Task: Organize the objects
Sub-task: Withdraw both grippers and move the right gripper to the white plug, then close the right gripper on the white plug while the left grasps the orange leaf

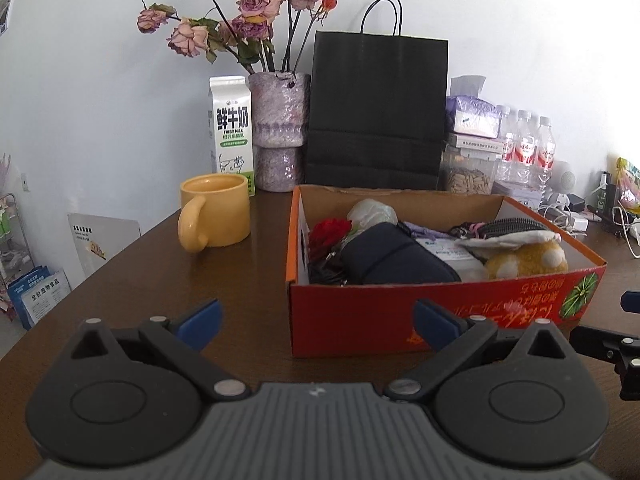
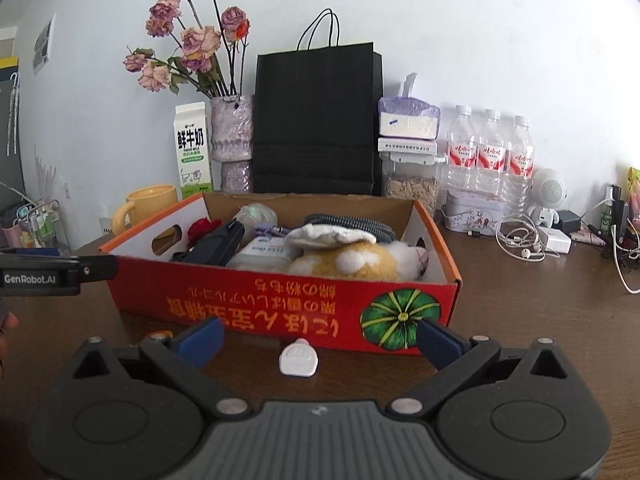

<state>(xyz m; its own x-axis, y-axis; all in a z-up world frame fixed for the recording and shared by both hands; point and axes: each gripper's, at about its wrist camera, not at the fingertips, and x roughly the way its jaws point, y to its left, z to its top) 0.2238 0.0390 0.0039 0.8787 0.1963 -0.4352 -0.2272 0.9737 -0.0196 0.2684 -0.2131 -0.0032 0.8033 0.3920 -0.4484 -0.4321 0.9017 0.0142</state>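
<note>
Right claw (image 2: 318,336) spread, white tag (image 2: 298,358) between, red box (image 2: 280,312) edge just beyond

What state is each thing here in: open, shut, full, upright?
Left hand-held gripper: open, empty.
Right hand-held gripper: open, empty.
Red box: lidless, filled with items.
Milk carton: upright, closed.
Mug: upright.
Black bag: standing.
Water bottles: upright, capped.

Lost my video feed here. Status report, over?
Left gripper and right gripper open, empty. Small white device on table between right fingers, outside the red box. Nothing in the way.
</note>
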